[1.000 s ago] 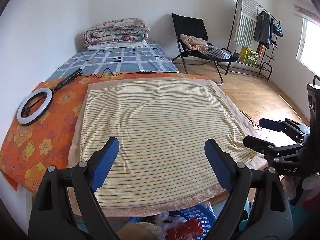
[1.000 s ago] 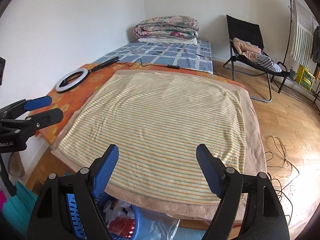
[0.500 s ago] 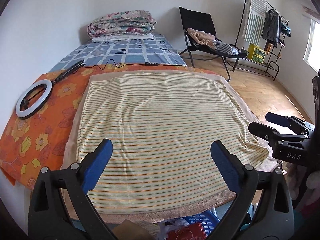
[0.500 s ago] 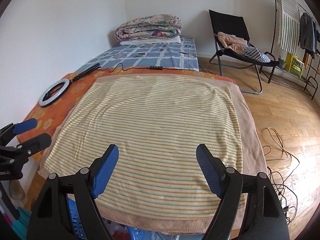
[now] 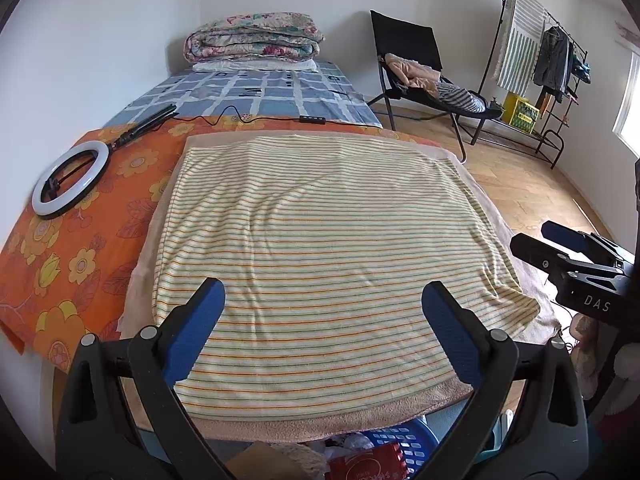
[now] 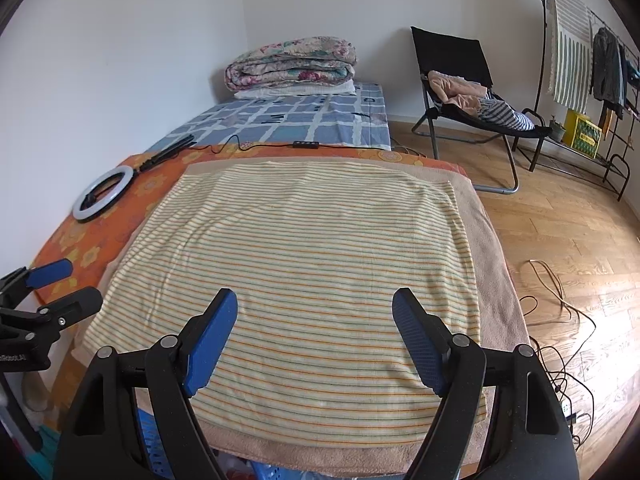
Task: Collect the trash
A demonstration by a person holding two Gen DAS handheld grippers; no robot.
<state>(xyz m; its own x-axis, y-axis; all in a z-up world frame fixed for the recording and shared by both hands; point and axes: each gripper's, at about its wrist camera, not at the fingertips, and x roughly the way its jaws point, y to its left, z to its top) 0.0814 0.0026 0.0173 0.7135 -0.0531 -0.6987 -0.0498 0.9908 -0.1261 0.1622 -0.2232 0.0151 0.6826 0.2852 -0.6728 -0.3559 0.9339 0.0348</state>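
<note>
Left wrist view: the left gripper [image 5: 322, 312] hangs over the striped towel [image 5: 320, 232], jaws wide apart with nothing between them. Below the towel's near edge a blue basket [image 5: 404, 440] holds trash [image 5: 368, 466]: a red packet, crumpled wrappers and a brown piece.

Right wrist view: the right gripper [image 6: 314, 322] is also spread and empty above the towel. Only slivers of the basket [image 6: 154, 444] show beneath the edge; its contents are hard to make out here.
</note>
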